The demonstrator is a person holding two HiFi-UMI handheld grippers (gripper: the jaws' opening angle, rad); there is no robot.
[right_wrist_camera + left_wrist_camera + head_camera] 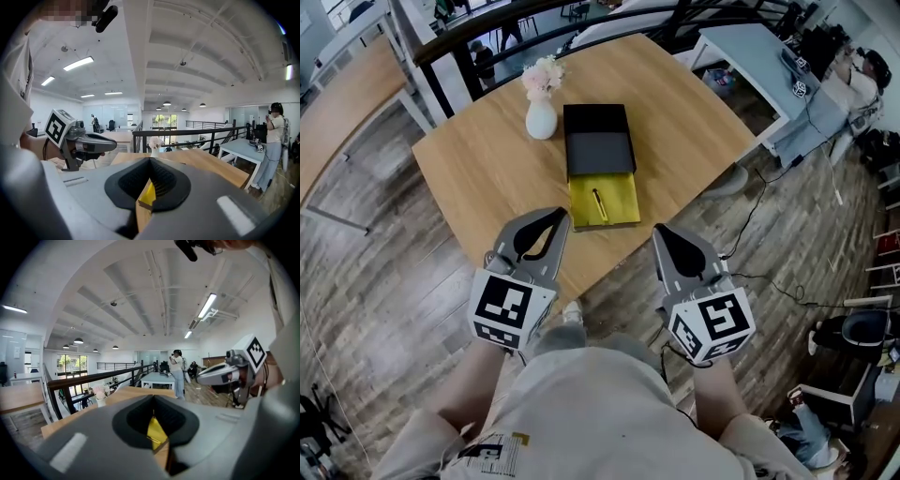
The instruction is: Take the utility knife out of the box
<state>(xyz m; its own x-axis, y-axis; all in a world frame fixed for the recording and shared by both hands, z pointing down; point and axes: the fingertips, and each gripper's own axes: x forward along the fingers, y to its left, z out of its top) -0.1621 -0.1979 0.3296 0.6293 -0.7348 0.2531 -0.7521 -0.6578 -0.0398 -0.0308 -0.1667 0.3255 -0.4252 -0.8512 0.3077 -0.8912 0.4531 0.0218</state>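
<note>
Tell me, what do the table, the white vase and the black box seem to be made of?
Table: looks like wood or wood laminate, matte, light grain visible.
Vase: probably glazed ceramic, smooth and white, slightly shiny.
Box: likely matte black cardboard, flat panels, sharp edges; cannot be sure.

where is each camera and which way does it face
Head view: on the person's head, facing steeply down at the wooden table, black box and slim utility knife in its yellow tray; left gripper, right gripper, forearms show.
Left gripper view: on the left gripper, facing across the table; shut jaws, right gripper at right.
Right gripper view: mirrored, on the right gripper; left gripper at left.
Gripper views share the white flower vase.
</note>
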